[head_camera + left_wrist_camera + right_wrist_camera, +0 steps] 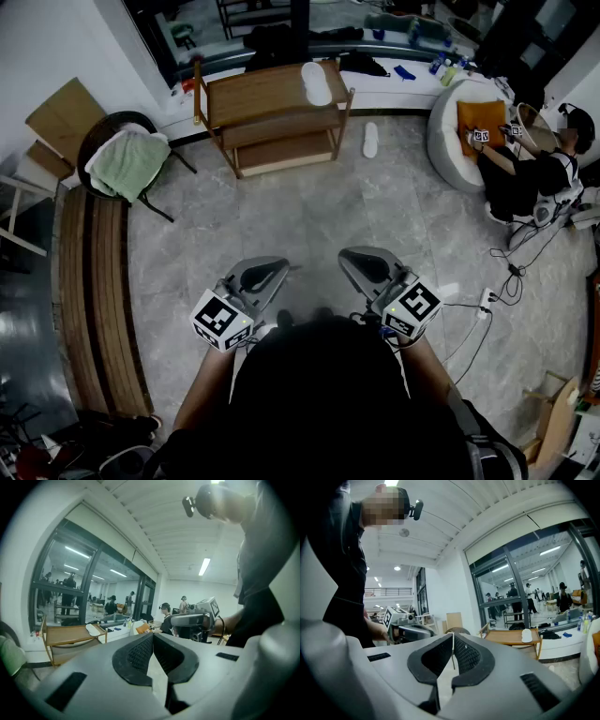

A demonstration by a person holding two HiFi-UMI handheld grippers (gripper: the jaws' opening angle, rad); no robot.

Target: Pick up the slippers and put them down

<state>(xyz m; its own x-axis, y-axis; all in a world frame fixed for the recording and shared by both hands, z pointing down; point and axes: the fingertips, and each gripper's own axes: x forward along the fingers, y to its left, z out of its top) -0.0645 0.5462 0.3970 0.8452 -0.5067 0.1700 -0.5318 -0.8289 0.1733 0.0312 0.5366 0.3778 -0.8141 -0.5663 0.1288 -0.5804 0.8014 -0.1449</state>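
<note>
Head view: one slipper (316, 82) on the shelf (258, 94), another slipper (370, 140) on the floor (375, 206). My left tongs (265, 273) and right tongs (367, 261) are clenched empty.

In the head view the wearer's dark head and shoulders (328, 394) cover the floor under them and the hands behind the left gripper (279, 267) and right gripper (347, 255), and the bottom edge cuts the forearms. In the left gripper view that gripper's grey body hides most of the lower tier of the low wooden two-tier rack (65, 637), and the flat white slipper (93, 630) on top is too small for detail. The figures behind the glass wall (70, 592) are too small to tell apart.
</note>
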